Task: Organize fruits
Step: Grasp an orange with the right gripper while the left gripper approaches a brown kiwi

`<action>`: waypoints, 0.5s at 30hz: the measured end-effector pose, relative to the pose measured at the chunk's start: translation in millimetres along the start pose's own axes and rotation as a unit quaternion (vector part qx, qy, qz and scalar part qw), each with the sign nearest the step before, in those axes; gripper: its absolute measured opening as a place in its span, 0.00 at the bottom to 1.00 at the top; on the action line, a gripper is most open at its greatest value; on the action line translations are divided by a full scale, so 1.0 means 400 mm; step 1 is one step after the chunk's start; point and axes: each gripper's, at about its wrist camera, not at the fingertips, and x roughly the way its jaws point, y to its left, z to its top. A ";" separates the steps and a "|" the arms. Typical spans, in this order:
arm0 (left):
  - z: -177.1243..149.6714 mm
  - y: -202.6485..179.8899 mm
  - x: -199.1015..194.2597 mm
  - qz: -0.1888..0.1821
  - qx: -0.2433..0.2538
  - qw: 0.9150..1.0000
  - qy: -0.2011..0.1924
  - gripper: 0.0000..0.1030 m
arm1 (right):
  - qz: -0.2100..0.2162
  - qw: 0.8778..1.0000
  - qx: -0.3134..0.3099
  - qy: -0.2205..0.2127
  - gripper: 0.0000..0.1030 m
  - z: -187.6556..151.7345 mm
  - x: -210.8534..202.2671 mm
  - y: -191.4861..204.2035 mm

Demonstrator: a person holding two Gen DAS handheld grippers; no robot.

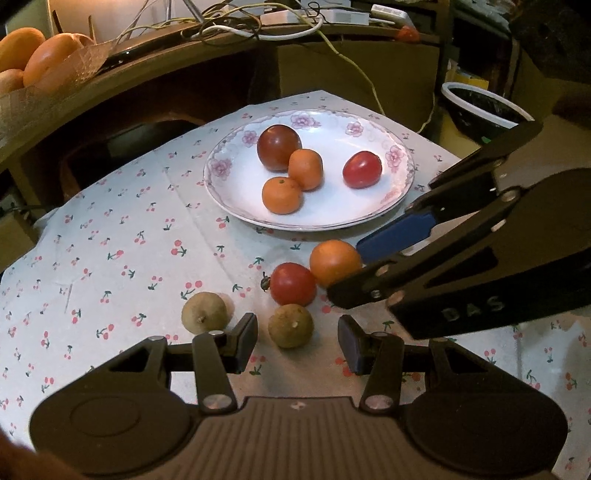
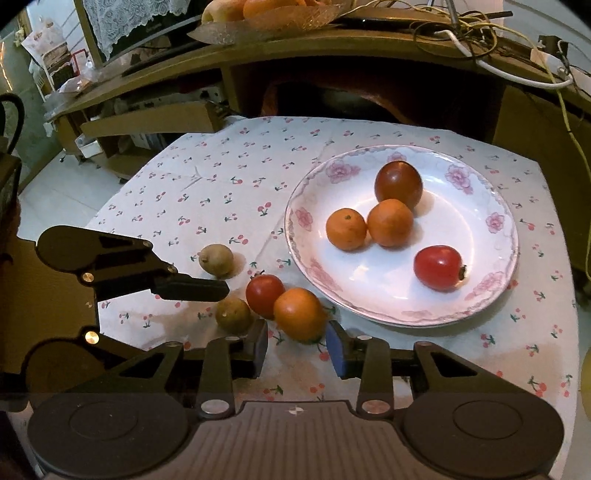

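A floral white plate [image 1: 332, 216] [image 2: 369, 295] holds a dark tomato [image 1: 279, 147], two oranges [image 1: 305, 169] [image 1: 282, 194] and a red tomato [image 1: 362, 169]. On the cherry-print cloth lie a loose orange [image 1: 332, 260] [image 2: 300, 314], a red tomato [image 1: 293, 283] [image 2: 264, 295] and two brown fruits [image 1: 290, 325] [image 1: 204, 311]. My left gripper [image 1: 297, 343] is open, its fingers either side of the nearer brown fruit [image 2: 233, 314]. My right gripper [image 2: 297, 349] is open, its fingers flanking the loose orange without holding it.
A wooden shelf [image 1: 110, 85] with tangled cables [image 1: 229, 26] and a basket of large oranges [image 1: 40, 55] stands behind the table. A bin with a black liner [image 1: 480, 107] is at the right. The table edge falls away at the left [image 2: 110, 199].
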 end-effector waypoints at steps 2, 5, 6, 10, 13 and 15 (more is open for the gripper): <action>-0.001 -0.001 -0.002 0.000 0.001 1.000 0.000 0.51 | -0.002 1.000 -0.003 -0.001 0.38 0.004 0.008 0.005; -0.001 -0.001 -0.003 -0.001 0.001 1.000 0.001 0.51 | -0.009 1.000 -0.002 0.001 0.36 0.007 0.018 0.004; -0.001 -0.001 -0.002 -0.001 0.000 1.000 0.001 0.51 | -0.012 1.000 0.000 0.003 0.36 0.007 0.021 0.002; 0.004 -0.005 0.000 0.010 0.001 1.000 0.000 0.51 | -0.020 1.000 0.008 0.009 0.29 0.008 0.027 -0.002; 0.006 -0.004 -0.004 0.014 -0.002 1.000 0.000 0.48 | -0.025 1.000 0.006 0.011 0.29 0.008 0.018 -0.003; 0.005 0.000 -0.009 0.016 -0.006 1.000 -0.002 0.46 | -0.024 1.000 0.010 0.010 0.29 0.008 0.009 -0.006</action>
